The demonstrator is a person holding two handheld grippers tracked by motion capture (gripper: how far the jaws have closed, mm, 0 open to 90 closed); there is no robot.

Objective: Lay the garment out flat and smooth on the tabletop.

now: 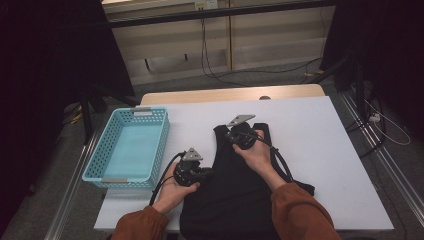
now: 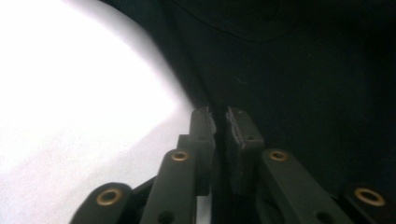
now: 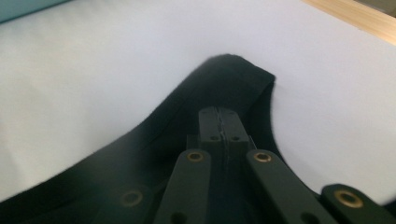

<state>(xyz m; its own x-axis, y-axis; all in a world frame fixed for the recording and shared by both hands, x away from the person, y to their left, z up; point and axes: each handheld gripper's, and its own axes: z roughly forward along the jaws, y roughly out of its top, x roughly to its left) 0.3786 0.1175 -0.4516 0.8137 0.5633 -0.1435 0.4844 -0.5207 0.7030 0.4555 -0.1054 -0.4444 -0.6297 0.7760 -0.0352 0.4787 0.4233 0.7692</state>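
I found the black top (image 1: 235, 190) lying flat just right of the blue basket (image 1: 127, 150), the left gripper (image 1: 192, 172) pinching its side edge and the right gripper (image 1: 242, 135) clamped on a strap, where uneven pulling risked slippage.

High view above the person's side, facing forward and down on the counter (image 1: 320, 150), both gripper views close along their fingers, all sharing the black garment (image 1: 235, 195)
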